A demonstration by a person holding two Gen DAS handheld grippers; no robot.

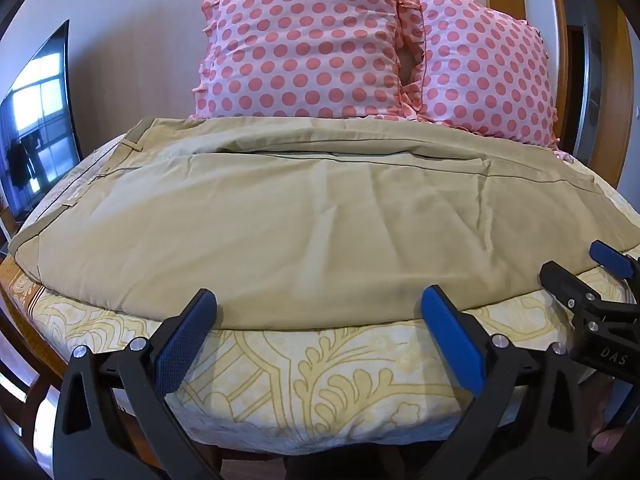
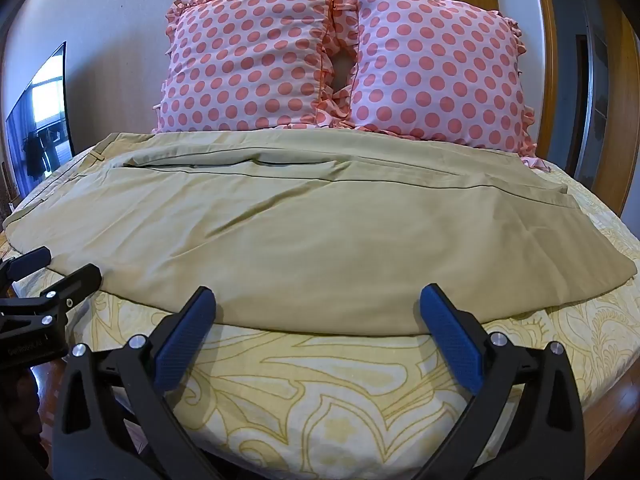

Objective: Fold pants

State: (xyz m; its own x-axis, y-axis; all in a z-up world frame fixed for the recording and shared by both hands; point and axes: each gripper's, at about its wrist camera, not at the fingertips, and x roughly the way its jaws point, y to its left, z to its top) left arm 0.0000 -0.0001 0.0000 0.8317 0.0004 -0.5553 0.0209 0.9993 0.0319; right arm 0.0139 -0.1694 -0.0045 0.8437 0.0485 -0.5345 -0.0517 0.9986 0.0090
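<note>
Khaki pants (image 1: 304,224) lie flat across the bed, one leg folded over the other, waistband at the left, hems at the right; they also show in the right wrist view (image 2: 320,240). My left gripper (image 1: 318,300) is open and empty, its fingertips at the pants' near edge. My right gripper (image 2: 318,300) is open and empty at the near edge further right. The right gripper also shows at the right of the left wrist view (image 1: 584,270), and the left gripper shows at the left of the right wrist view (image 2: 60,266).
The bed has a yellow patterned sheet (image 1: 320,376), with its front edge just below my grippers. Two pink polka-dot pillows (image 1: 304,44) (image 1: 484,68) stand against the wall behind the pants. A television (image 1: 36,128) stands at the left. A wooden door frame (image 2: 548,48) is at the right.
</note>
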